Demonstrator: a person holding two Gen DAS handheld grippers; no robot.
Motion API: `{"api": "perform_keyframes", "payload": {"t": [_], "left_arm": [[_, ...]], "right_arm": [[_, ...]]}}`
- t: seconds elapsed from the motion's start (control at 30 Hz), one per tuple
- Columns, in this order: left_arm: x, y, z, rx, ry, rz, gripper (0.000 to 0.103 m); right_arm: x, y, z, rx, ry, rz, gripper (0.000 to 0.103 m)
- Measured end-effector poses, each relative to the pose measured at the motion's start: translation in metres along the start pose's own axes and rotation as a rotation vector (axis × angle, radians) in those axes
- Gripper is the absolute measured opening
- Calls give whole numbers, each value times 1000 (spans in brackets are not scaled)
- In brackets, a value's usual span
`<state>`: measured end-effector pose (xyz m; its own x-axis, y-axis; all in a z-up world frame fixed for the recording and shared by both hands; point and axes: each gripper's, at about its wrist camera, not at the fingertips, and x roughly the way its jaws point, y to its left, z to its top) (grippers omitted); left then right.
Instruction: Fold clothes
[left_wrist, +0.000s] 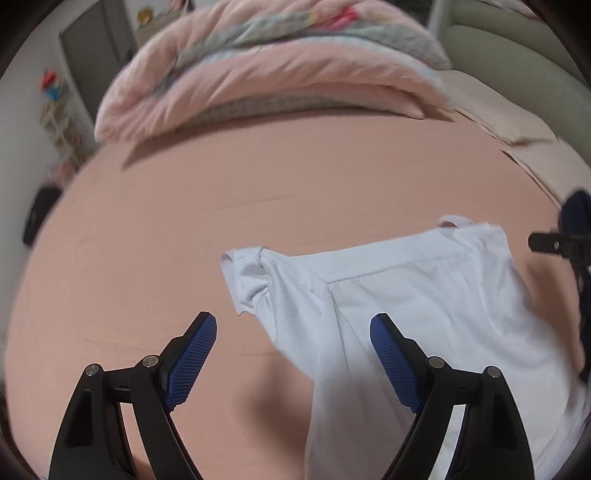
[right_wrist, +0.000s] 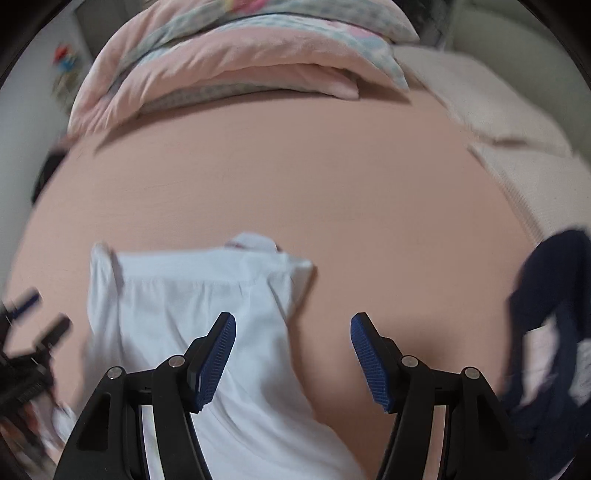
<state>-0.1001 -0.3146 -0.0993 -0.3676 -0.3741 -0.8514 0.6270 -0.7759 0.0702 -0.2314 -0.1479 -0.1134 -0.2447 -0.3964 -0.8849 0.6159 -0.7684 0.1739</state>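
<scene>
While tongs gape, shirt (left_wrist: 424, 295) edge nr bedsheet (left_wrist: 221, 192) room

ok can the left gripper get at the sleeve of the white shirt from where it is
Probably yes. The left gripper has its jaws open and empty just above the white shirt, whose bunched sleeve lies flat on the pink bed sheet just ahead, with nothing over or in front of it.

You have no readable text, label, brand, number or sign in either wrist view. The white shirt (left_wrist: 406, 295) shows plain cloth with no print you could read, and the quilt (left_wrist: 258, 74) at the far end of the bed shows only a blurred coloured pattern.
</scene>
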Motion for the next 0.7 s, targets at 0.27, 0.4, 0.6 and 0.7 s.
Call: {"api": "perform_keyframes", "payload": {"t": [0.27,0.4,0.6,0.7], "left_arm": [[53,34,7,-321,167,-139,85],[68,31,4,-349,256,-215,85],[76,48,-5,-466,266,-223,85],[79,54,-12,-494,259,-243,85]], "right_arm": [[56,-34,-8,462,110,185,64],[56,-34,-6,494,83,203,64],[50,-31,4,461,47,185,64],[53,-35,2,499,64,179,64]]}}
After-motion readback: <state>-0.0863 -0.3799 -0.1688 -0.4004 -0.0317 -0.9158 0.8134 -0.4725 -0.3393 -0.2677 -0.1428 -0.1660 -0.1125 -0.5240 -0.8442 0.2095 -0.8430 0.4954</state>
